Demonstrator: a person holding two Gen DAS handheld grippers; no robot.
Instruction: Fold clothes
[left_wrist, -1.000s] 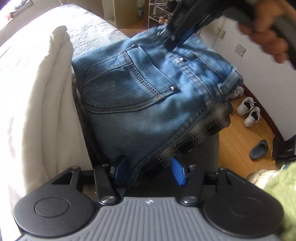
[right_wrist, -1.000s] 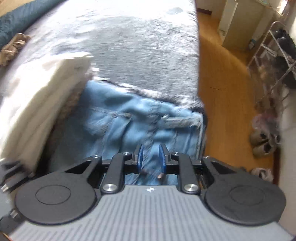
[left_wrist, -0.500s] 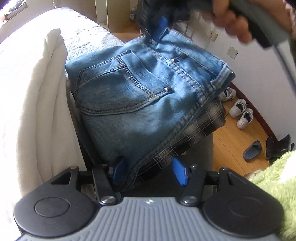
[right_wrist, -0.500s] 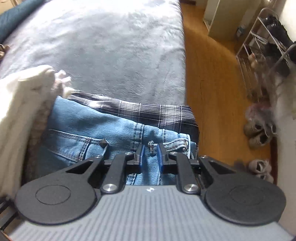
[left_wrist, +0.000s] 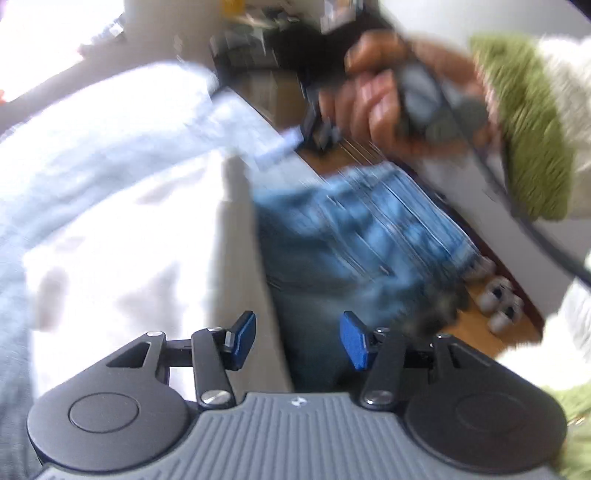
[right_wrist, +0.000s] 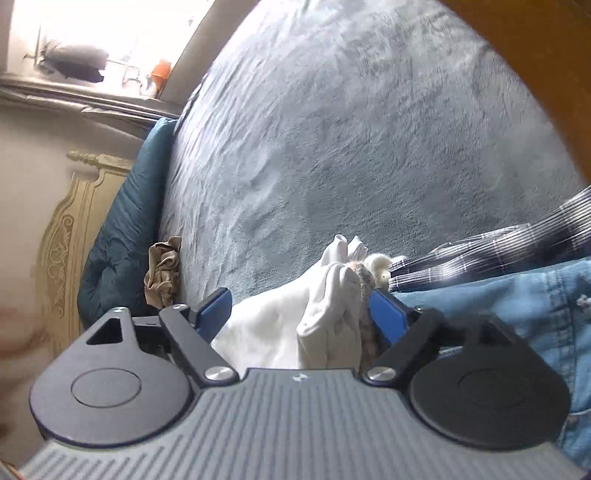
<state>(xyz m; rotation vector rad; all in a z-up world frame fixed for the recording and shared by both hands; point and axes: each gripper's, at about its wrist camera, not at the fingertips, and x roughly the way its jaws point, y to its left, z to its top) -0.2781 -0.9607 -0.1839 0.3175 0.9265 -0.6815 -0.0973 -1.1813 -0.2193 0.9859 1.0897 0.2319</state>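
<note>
Left gripper (left_wrist: 298, 341): your blue pads stand half apart and are closing, with nothing pressed between them; the view is smeared with blur
Right gripper (right_wrist: 301, 314): your jaws are opening wide, framing the white cloth without pinching it
Jeans (right_wrist: 524, 295): folded blue denim with stitched seams, lying on the bed on top of a plaid shirt (right_wrist: 509, 243)
White cloth (right_wrist: 295, 328): soft, creased folds stacked just beside the jeans
Bed (right_wrist: 351, 129): grey-blue plush cover, finely rippled
Brown rag (right_wrist: 162, 273): crumpled, at the bed's edge against a teal quilted pad (right_wrist: 122, 236)
Right hand (left_wrist: 373, 107): fingers wrapped round the grey handle, fuzzy green sleeve (left_wrist: 524, 122)
</note>
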